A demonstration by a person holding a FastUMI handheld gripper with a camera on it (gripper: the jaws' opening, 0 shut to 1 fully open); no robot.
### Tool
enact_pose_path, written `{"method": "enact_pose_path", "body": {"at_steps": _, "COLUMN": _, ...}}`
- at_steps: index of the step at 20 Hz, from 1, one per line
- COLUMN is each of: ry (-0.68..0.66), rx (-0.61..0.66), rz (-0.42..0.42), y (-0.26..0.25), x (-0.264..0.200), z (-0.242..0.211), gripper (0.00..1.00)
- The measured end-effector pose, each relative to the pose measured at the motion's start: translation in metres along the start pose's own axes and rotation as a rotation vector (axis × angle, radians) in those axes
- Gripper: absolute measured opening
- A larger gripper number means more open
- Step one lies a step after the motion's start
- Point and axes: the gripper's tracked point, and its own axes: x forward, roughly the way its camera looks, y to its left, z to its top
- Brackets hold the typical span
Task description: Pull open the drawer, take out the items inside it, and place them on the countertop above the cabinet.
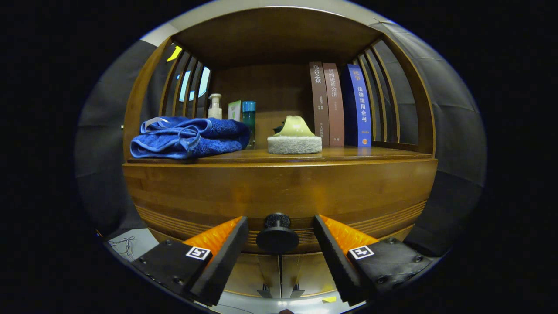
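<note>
Fingers (279, 237) apart, flanking drawer knob (277, 235).

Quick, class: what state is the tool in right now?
Tool: open, holding nothing; the black drawer knob sits between its fingers, untouched by either.

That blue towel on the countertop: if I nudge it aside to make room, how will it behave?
The blue towel looks loosely folded and soft, so it would likely bunch rather than slide whole. It is probably light. The hand-held gripper is open around the drawer knob.

The claw (277, 237) has orange fingers, ribbed black pads, screwed black mounts with square markers.
</note>
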Motion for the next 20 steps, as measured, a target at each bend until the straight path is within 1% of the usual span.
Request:
{"method": "enact_pose_path", "body": {"at_steps": 3, "ry": 0.009, "rx": 0.002, "rz": -0.002, "y": -0.001, "x": -0.002, "z": -0.002, "gripper": 0.99}}
{"method": "enact_pose_path", "body": {"at_steps": 5, "ry": 0.026, "rx": -0.028, "rz": -0.01, "y": -0.002, "x": -0.006, "z": -0.003, "gripper": 0.99}}
{"method": "enact_pose_path", "body": {"at_steps": 9, "ry": -0.008, "rx": -0.034, "rz": 0.0, "y": 0.0, "x": -0.032, "z": 0.016, "gripper": 0.99}}
{"method": "enact_pose_path", "body": {"at_steps": 11, "ry": -0.02, "rx": -0.019, "rz": 0.006, "y": 0.003, "x": -0.047, "z": 0.031, "gripper": 0.99}}
{"method": "enact_pose_path", "body": {"at_steps": 15, "ry": -0.021, "rx": -0.027, "rz": 0.032, "y": 0.009, "x": -0.077, "z": 0.062, "gripper": 0.99}}
{"method": "enact_pose_path", "body": {"at_steps": 20, "ry": -0.057, "rx": 0.002, "rz": 0.064, "y": 0.012, "x": -0.11, "z": 0.121, "gripper": 0.99}}
